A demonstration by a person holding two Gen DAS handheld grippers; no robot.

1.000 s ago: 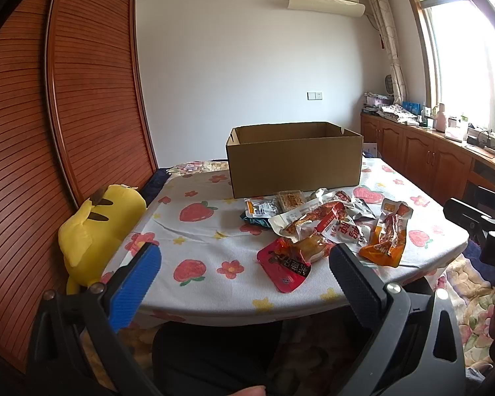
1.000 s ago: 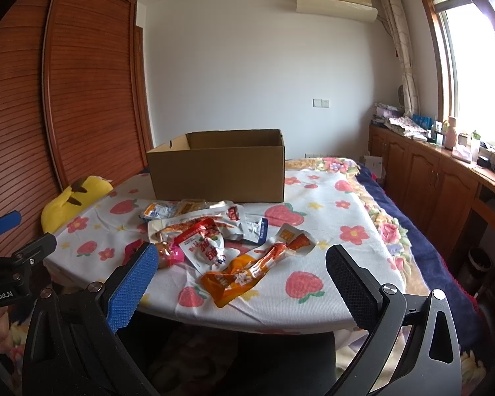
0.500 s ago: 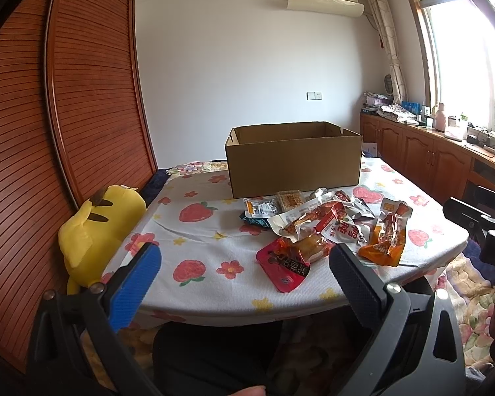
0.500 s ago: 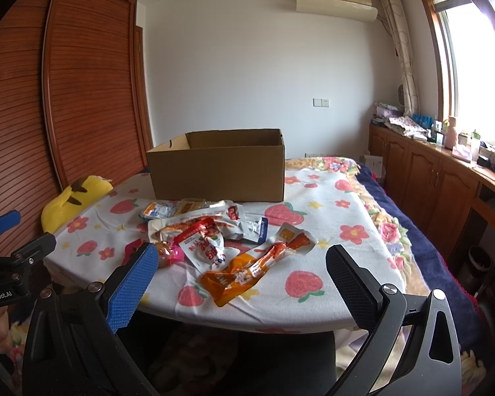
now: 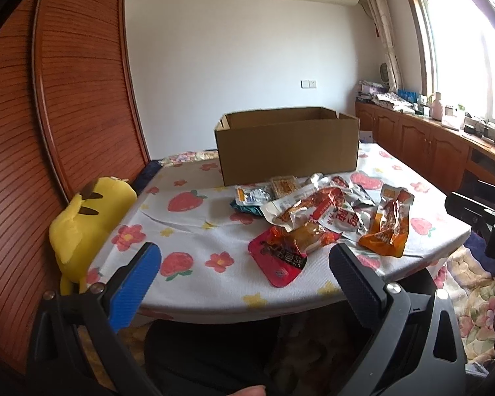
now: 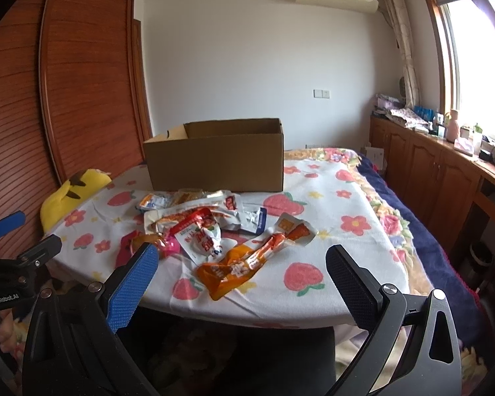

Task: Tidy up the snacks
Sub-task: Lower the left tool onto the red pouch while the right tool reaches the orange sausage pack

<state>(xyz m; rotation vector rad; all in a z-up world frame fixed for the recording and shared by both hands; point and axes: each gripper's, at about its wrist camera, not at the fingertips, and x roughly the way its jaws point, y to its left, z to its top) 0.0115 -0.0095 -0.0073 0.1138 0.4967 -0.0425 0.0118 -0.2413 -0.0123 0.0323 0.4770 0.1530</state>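
Observation:
Several snack packets lie in a heap on the strawberry-print tablecloth (image 5: 194,231), in front of an open cardboard box (image 5: 287,145). A red packet (image 5: 280,257) lies nearest, an orange packet (image 5: 389,224) to its right. In the right wrist view the orange packet (image 6: 244,264) lies closest, the box (image 6: 217,158) behind the heap. My left gripper (image 5: 244,264) is open and empty, short of the table's front edge. My right gripper (image 6: 241,264) is open and empty, also short of the edge.
A yellow plush toy (image 5: 85,221) sits at the table's left edge beside a wooden wardrobe (image 5: 49,115). Wooden cabinets (image 6: 445,178) run under the window on the right. A flowered blanket (image 6: 396,224) hangs over the table's right side.

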